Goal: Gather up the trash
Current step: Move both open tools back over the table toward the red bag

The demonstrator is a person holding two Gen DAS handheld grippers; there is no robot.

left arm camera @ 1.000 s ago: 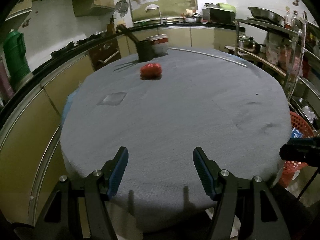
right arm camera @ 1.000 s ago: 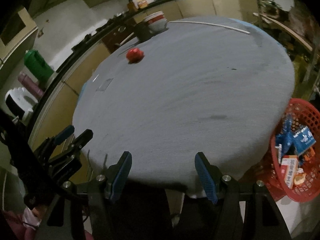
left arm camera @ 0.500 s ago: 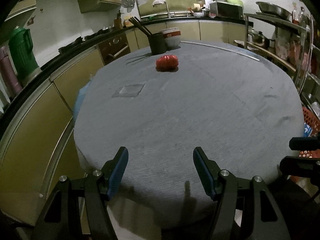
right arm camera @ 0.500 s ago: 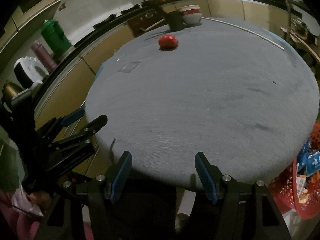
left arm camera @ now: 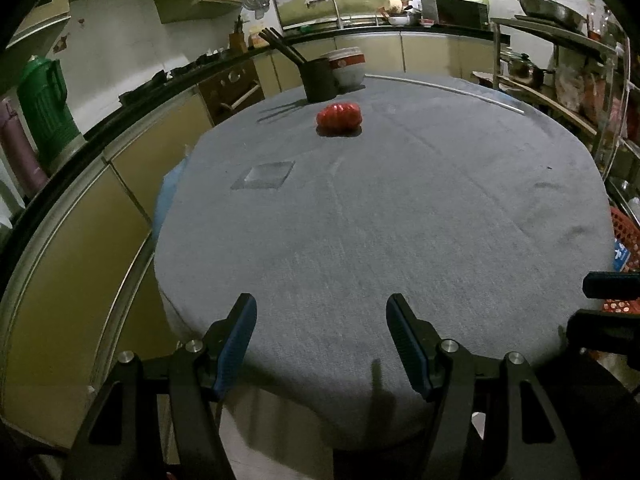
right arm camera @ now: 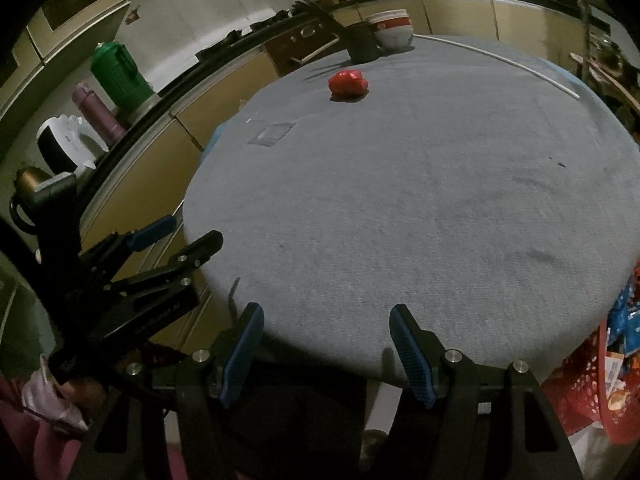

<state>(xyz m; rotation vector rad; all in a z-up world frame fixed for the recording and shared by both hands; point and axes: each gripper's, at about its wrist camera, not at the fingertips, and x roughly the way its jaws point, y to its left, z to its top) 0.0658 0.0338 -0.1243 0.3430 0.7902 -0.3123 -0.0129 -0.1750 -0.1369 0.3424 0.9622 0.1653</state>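
Note:
A crumpled red wrapper (left arm camera: 339,118) (right arm camera: 348,84) lies on the far side of the round grey-clothed table (left arm camera: 400,232) (right arm camera: 400,208). A flat clear plastic piece (left arm camera: 264,175) (right arm camera: 273,134) rests nearer, to the left. My left gripper (left arm camera: 321,301) (right arm camera: 191,230) hovers open at the table's near edge, nothing between its blue pads. My right gripper (right arm camera: 327,309) stands open beside it, also empty; only a dark part of it shows at the right edge of the left wrist view. A red mesh basket (right arm camera: 596,392) (left arm camera: 624,228) holding packets sits low at the table's right.
A dark cup with chopsticks (left arm camera: 320,80) (right arm camera: 362,46) and stacked bowls (left arm camera: 347,66) (right arm camera: 392,32) stand at the far edge. A thin white rod (left arm camera: 448,90) (right arm camera: 500,60) lies along the back right rim. Cabinets curve round the left; a metal rack stands right.
The right wrist view has swung and rolled, so the table sits more level and the basket has slid to the frame's right edge. Both grippers stay open and empty.

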